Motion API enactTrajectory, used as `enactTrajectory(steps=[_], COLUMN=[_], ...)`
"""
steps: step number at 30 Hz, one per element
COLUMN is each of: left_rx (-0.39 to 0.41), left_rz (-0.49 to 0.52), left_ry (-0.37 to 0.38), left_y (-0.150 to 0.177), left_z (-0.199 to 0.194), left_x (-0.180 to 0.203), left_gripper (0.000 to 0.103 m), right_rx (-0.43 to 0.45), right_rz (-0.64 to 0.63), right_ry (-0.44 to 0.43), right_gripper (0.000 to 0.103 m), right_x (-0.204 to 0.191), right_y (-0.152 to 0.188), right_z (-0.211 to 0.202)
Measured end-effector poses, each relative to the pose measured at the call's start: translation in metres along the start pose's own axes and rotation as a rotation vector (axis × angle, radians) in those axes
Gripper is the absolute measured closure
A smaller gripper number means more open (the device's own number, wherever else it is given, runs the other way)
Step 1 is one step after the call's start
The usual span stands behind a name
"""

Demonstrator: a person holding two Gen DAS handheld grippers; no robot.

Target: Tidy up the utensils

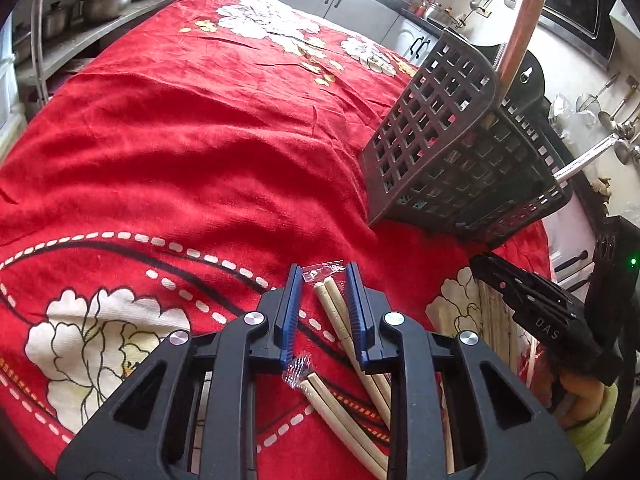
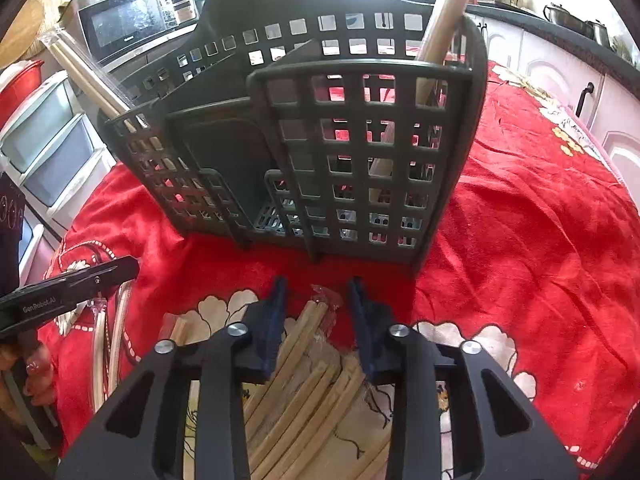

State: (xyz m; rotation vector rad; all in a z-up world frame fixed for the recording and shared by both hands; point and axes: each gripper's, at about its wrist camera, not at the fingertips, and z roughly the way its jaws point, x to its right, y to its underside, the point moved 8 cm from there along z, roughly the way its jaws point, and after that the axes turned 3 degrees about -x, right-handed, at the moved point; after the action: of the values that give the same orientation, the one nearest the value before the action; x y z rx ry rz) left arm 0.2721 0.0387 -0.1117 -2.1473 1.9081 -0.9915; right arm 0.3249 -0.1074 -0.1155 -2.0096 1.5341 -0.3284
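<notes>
At lower centre, our left gripper (image 1: 323,304) straddles one wrapped chopstick pair (image 1: 334,300), our right gripper (image 2: 316,312) the chopstick bundle (image 2: 304,364), neither clamped; the caddy (image 2: 360,152) at upper centre holds few utensils, so most sorting remains.

red floral cloth (image 1: 200,140), dark grey basket (image 2: 360,140), pale chopsticks (image 2: 296,364)

Right tool (image 2: 318,320) straddles wrapped chopsticks (image 2: 304,364) on red cloth (image 2: 520,220), pads apart; dark caddy (image 2: 320,140) behind.
</notes>
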Motion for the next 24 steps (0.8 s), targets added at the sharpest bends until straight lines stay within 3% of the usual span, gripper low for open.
enactTrajectory(steps=[2, 5, 10, 24], left_rx=[0.002, 0.007, 0.02, 0.182], left_rz=[0.0, 0.004, -0.006, 0.054], left_ry=[-0.002, -0.007, 0.009, 0.093], left_y=[-0.001, -0.003, -0.006, -0.017], left_z=[0.001, 0.001, -0.002, -0.062], left_x=[0.0, 0.0, 0.001, 0.037], left_gripper=[0.088, 0.091, 0.094, 0.096], right_rx=[-0.003, 0.013, 0.069, 0.258], right_rz=[0.005, 0.013, 0.046, 0.106], right_ry=[-0.009, -0.02, -0.056, -0.132], right_gripper=[0.089, 0.093, 0.094, 0.096], right_x=[0.001, 0.001, 0.005, 0.008], right_y=[0.0, -0.002, -0.006, -0.011], right_z=[0.001, -0.003, -0.024, -0.108])
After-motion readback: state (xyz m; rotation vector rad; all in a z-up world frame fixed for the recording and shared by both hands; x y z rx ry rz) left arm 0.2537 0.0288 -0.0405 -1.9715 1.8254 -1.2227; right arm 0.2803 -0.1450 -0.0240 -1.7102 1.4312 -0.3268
